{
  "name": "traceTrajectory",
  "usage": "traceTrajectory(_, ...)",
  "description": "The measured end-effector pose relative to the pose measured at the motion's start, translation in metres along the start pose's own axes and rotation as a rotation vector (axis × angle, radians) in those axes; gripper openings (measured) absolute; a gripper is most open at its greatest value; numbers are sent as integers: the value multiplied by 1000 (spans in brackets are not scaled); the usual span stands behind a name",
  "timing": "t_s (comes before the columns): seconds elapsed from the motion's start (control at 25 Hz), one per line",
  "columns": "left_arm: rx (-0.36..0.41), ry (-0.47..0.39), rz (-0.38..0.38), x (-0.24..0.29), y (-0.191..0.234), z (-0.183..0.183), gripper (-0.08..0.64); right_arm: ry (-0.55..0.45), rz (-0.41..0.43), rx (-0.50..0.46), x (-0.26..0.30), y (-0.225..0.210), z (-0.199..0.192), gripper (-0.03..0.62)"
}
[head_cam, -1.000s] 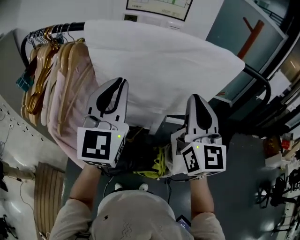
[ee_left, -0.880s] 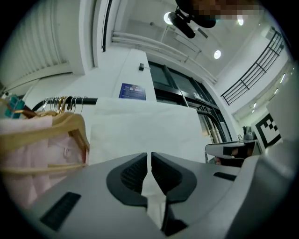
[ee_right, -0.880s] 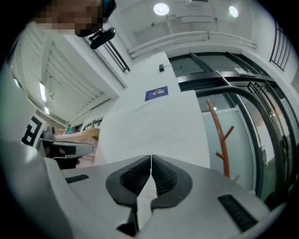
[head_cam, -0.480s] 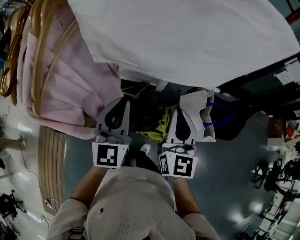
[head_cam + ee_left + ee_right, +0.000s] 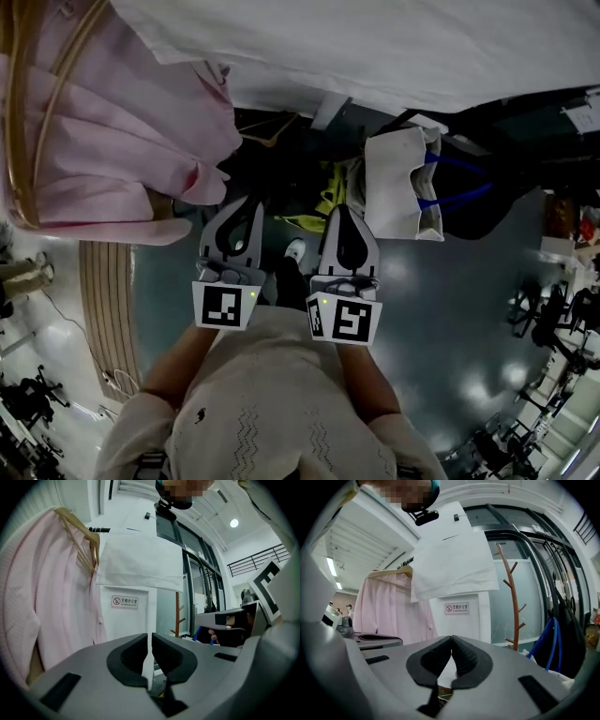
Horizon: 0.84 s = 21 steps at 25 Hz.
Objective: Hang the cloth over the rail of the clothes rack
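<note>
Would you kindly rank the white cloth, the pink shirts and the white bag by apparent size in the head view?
1. The white cloth and the pink shirts: about alike, and both are cut off by the frame, so they are left unranked.
2. The white bag: clearly smallest.

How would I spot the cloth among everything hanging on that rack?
Find the rail carrying pink garments on wooden hangers. Right beside them hangs the cloth. It is the only plain white sheet, draped without a hanger.
</note>
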<state>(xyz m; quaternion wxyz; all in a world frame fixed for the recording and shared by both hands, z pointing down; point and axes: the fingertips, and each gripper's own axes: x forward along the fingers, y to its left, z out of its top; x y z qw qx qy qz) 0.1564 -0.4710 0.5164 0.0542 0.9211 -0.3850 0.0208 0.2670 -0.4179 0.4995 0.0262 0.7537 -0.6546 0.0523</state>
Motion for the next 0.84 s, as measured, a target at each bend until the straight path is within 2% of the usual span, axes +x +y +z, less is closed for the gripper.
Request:
traceTrajectory(0.56, 17, 13, -26, 10, -9, -13, 37, 52, -12, -15, -2, -4, -23, 18)
traceTrajectory(0.84, 41, 34, -15, 11, -1, -10, 37, 55, -14, -23, 2, 1, -17, 18)
